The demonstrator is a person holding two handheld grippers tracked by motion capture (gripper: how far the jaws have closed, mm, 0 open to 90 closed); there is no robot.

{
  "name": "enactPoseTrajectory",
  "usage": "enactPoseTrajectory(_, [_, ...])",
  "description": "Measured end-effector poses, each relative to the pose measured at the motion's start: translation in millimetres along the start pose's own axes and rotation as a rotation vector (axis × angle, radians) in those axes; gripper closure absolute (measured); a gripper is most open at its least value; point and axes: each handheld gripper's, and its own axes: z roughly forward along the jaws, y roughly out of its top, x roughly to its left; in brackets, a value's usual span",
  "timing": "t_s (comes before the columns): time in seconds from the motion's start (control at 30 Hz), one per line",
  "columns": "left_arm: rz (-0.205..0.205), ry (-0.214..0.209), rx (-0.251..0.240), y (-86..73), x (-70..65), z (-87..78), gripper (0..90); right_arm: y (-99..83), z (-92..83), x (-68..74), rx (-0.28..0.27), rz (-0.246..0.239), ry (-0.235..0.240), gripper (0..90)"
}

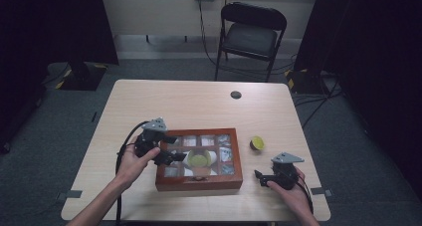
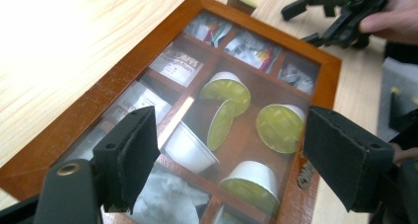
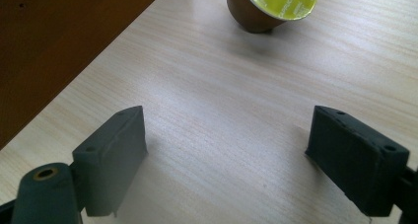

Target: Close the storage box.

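rectangular brown wooden box with glass lid [image 1: 198, 182] near table's front edge, long axis left-right, left gripper [image 1: 175, 149] spread wide above lid, empty, right gripper [image 1: 257, 176] wide, empty, beside brown capsule with green foil [image 1: 257, 143] lying tilted on table

box [image 1: 199, 181]: glossy wood, glass lid | table [image 1: 189, 104]: matt pale wood | capsule [image 3: 272, 4]: foil top

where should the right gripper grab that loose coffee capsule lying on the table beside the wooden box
Probably across the brown tapered body of the capsule, just behind its green foil rim. It lies tipped on its side, so come from above with the right gripper, whose jaws stand open.
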Motion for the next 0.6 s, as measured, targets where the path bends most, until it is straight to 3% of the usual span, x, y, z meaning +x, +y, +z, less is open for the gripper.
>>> enactPoseTrajectory(0.17, [-0.027,0.055,0.028,-15.2,7.9,-10.7,21.6,-0.4,-0.5,0.1,0.001,0.000,-0.001,14.1])
enactPoseTrajectory(0.23, [-0.027,0.095,0.049,-23.9,12.3,-14.5,21.5,-0.7,-0.9,0.1,0.001,0.001,0.000,14.1])
enactPoseTrajectory(0.4, [-0.094,0.177,0.029,-46.3,29.6,-29.6,21.5,-0.7,-0.9,0.0,0.001,0.000,0.000,14.1])
enactPoseTrajectory(0.6, [-0.152,0.291,0.069,-74.1,45.3,-40.6,21.4,-0.7,-0.9,0.0,0.001,0.000,0.000,14.1])
